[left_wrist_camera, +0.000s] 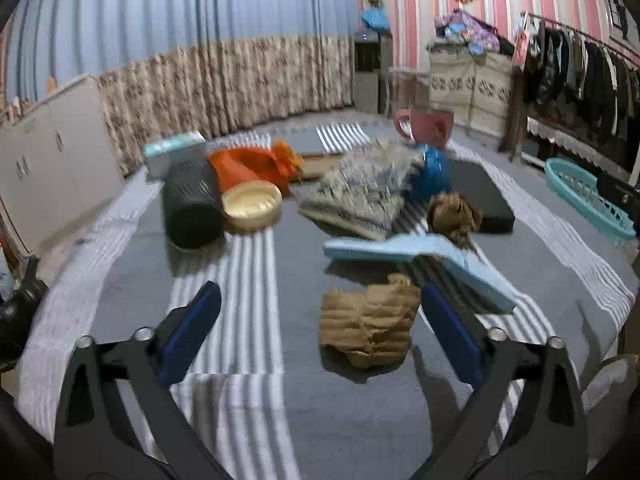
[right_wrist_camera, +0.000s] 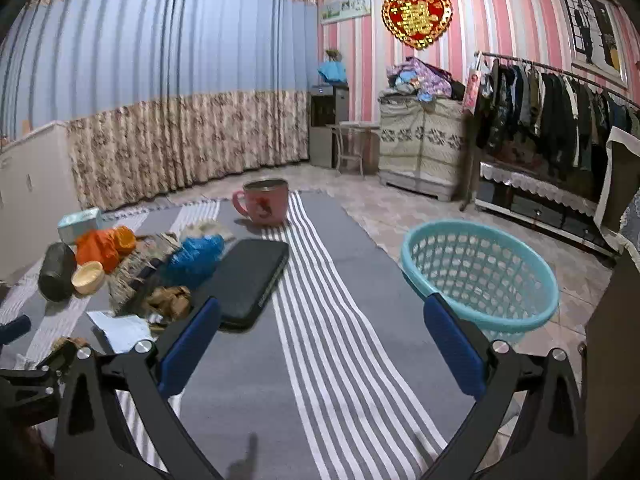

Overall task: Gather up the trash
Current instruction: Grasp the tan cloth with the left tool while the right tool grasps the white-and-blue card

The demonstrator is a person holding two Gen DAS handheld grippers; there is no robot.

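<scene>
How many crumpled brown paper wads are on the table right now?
2: one crumpled brown paper wad lies nearest, between the open left hand-held gripper fingers; another sits beside the black pad. Others may be hidden.

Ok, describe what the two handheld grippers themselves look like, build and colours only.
Both look alike. The left gripper has two black, angular arms with triangular cut-outs, silver round pins at the joints, and flat blue rectangular pads on its fingers. The right gripper has the same black frame, silver pins and blue pads. No cables, markings or sleeves show.
</scene>
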